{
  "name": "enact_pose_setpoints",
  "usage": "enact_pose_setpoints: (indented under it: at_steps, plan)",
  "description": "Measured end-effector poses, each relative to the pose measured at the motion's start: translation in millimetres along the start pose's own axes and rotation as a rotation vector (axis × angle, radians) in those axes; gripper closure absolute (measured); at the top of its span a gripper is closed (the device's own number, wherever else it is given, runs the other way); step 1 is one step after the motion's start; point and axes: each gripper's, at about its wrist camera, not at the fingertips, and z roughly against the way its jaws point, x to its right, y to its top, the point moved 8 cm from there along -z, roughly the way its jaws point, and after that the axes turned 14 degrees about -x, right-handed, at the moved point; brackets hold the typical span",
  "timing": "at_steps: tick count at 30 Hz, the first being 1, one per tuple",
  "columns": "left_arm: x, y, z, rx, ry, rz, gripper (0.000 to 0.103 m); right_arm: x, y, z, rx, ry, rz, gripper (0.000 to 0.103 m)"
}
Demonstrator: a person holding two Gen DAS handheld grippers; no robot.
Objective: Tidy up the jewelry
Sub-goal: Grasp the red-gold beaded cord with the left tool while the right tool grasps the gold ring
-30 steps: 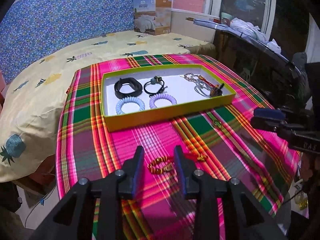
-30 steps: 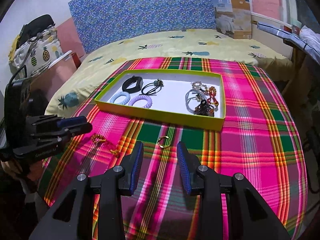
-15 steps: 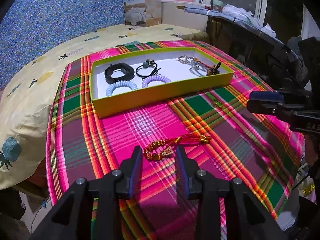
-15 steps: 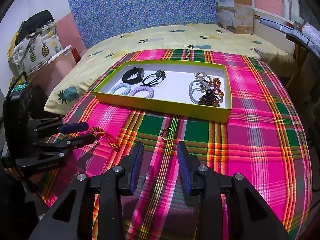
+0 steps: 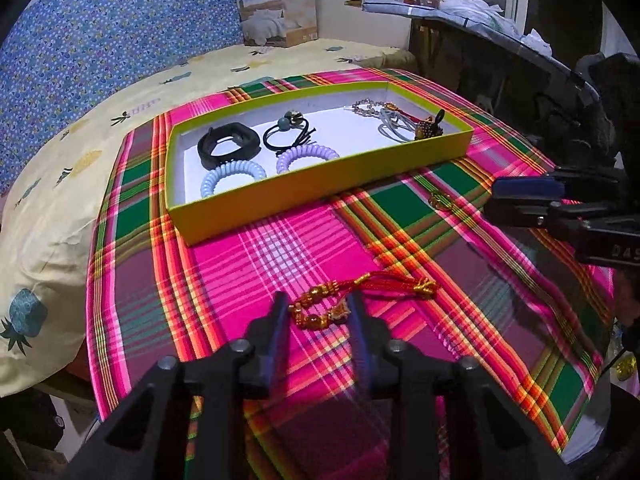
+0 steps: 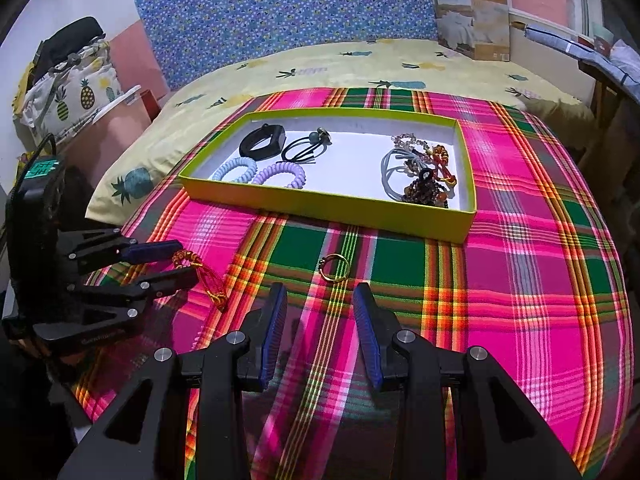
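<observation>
Left wrist view shows the left hand-held gripper (image 5: 318,312) straddling the beaded end of the red cord bracelet (image 5: 360,294) on the plaid surface (image 5: 280,248); its jaws have just been closing, the pads not yet visibly pressing. Best to pinch the bead cluster, not the loose cord, before lifting toward the green tray (image 5: 320,196). The right hand-held gripper (image 6: 320,304) hangs open near the gold ring (image 6: 334,267).
</observation>
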Motion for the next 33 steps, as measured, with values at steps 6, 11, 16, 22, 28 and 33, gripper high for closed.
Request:
enact_pose_setpoints:
  at_steps: [6, 11, 16, 22, 28, 33]
  plan:
    - [2.1, -0.7, 0.9, 0.005, 0.015, 0.008, 0.081, 4.2, 1.4, -7.4, -0.01, -0.004, -0.002, 0.068]
    - [-0.9, -1.6, 2.6, 0.011, -0.001, 0.042, 0.082, 5.2, 4.2, -14.4, -0.021, -0.011, 0.012, 0.068]
    - [-8.2, -3.2, 7.0, 0.028, -0.019, 0.093, 0.082, 3.9, 10.1, -24.4, -0.035, -0.023, 0.041, 0.068]
    - [-19.0, -4.5, 9.7, 0.038, -0.032, 0.144, 0.083, 0.4, 15.8, -35.8, -0.049, -0.051, 0.085, 0.068]
    - [-22.7, -5.4, 11.1, 0.044, -0.033, 0.16, 0.082, -4.6, 19.2, -38.8, -0.046, -0.082, 0.13, 0.08]
    - [-22.2, -5.0, 12.4, 0.049, -0.035, 0.158, 0.082, -5.0, 18.7, -38.6, -0.044, -0.091, 0.134, 0.081]
